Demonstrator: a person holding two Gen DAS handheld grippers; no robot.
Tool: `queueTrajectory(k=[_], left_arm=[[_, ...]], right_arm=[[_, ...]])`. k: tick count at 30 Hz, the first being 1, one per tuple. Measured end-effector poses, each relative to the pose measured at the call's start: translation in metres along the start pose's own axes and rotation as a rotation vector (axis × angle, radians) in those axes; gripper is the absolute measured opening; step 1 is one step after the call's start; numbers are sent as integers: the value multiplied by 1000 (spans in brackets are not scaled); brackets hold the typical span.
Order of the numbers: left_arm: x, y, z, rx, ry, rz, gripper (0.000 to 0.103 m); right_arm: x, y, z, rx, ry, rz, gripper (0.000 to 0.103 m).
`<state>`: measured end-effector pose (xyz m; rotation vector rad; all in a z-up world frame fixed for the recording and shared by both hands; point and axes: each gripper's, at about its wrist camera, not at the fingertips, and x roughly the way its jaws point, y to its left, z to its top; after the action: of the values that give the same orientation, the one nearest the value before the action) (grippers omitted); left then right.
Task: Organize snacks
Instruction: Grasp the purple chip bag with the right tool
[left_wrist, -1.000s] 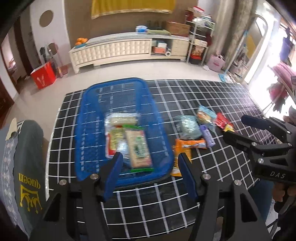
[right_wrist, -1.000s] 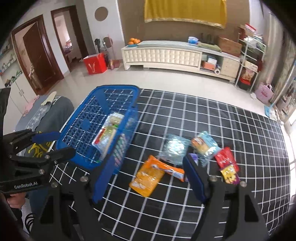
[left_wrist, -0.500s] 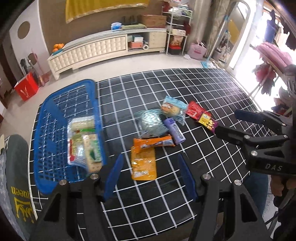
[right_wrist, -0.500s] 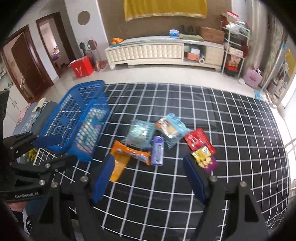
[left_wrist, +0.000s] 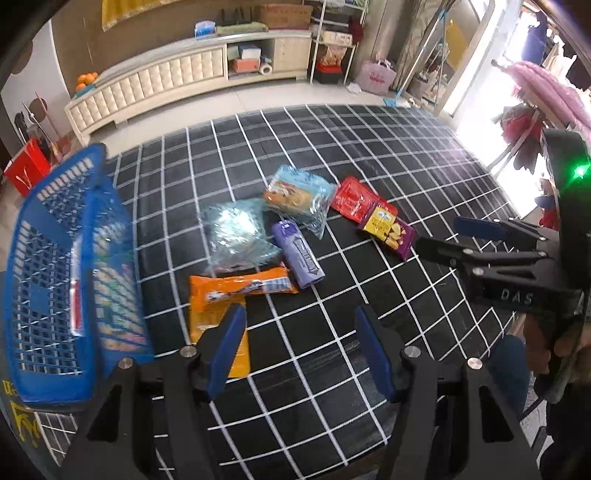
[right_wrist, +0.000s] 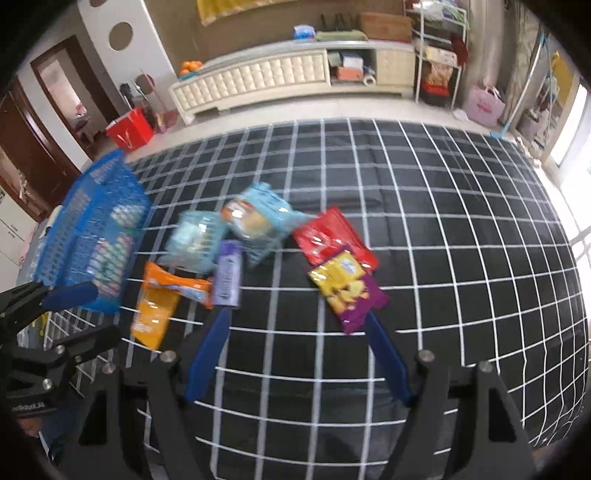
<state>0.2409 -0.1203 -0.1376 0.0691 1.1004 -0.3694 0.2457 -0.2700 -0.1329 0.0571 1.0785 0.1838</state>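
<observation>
Item: loose snacks on the gridded surface (left_wrist: 369, 155), blue basket (left_wrist: 55, 266) at 9 o'clock of them. We hold the left gripper (left_wrist: 299, 347) and right gripper (right_wrist: 295, 354) wide open, both empty. Yellow-purple packet (right_wrist: 345, 288) lies at 12 o'clock just beyond our right fingers (right_wrist: 388, 362), long axis running 11-to-5; we judge the right nearer.

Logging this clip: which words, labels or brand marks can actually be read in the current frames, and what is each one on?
"DAS": on the body of the right tongs, seen in the left wrist view.
Partly legible, blurred, roughly "GenRobot.AI": on the body of the left tongs, in the right wrist view.
Yellow lettering at the left wrist view's bottom-left corner: cut off, unreadable.
Print on the purple stick pack, the yellow-and-purple packet and the orange bar wrapper: too small or blurred.
</observation>
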Motion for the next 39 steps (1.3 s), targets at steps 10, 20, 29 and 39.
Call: queueTrajectory(k=[10, 20, 29, 39], left_arm=[[65, 1, 13, -42, 100, -8, 59], [97, 6, 16, -60, 149, -7, 59], [92, 16, 8, -85, 149, -2, 59], [56, 9, -2, -79, 108, -3, 59]], right_arm=[[57, -22, 3, -147, 75, -45, 80], [94, -37, 7, -176, 134, -26, 80], [97, -19, 6, -302, 139, -45, 59], [76, 0, -31, -331, 178, -37, 52]])
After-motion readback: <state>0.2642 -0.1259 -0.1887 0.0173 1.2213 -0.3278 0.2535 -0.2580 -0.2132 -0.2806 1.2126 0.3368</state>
